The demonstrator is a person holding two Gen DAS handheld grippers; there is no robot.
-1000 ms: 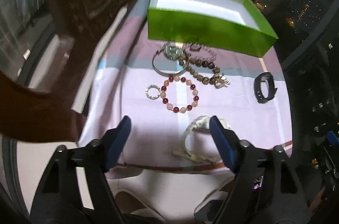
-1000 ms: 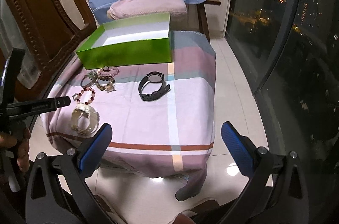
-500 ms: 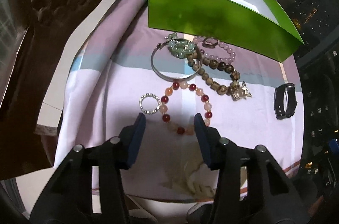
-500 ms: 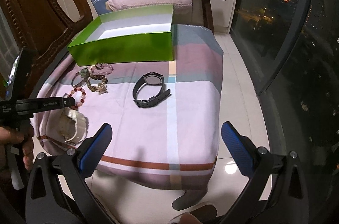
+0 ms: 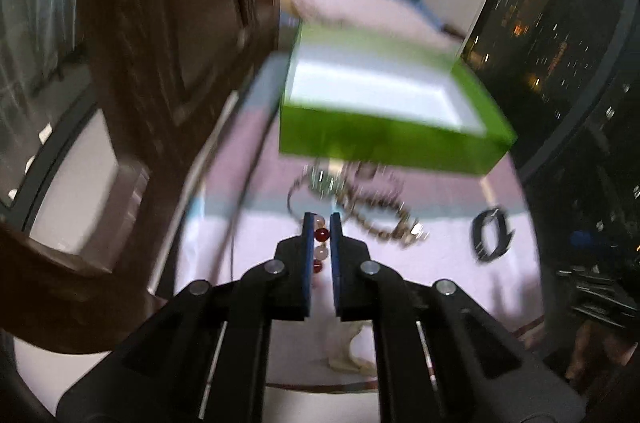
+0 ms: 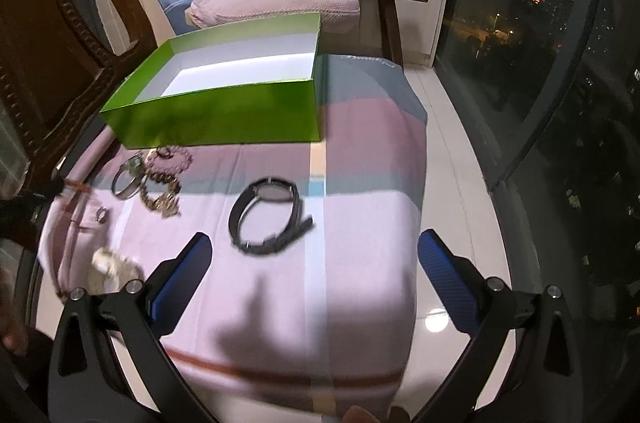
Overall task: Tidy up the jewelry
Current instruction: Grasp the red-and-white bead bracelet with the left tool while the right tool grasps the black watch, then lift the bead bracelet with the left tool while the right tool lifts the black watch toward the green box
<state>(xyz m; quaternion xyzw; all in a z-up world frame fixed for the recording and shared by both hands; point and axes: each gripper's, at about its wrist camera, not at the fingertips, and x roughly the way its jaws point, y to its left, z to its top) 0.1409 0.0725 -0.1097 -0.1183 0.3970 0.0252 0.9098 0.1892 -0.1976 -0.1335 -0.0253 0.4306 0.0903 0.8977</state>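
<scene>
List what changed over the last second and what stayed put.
The left gripper went from wide open to shut on the red and pale pink bead bracelet, lifting it off the striped pink cloth. The right gripper, jaws wide open, moved closer above the black wristband. The green cardboard box, the brown bead bracelet and the cream bangle stayed put.
</scene>
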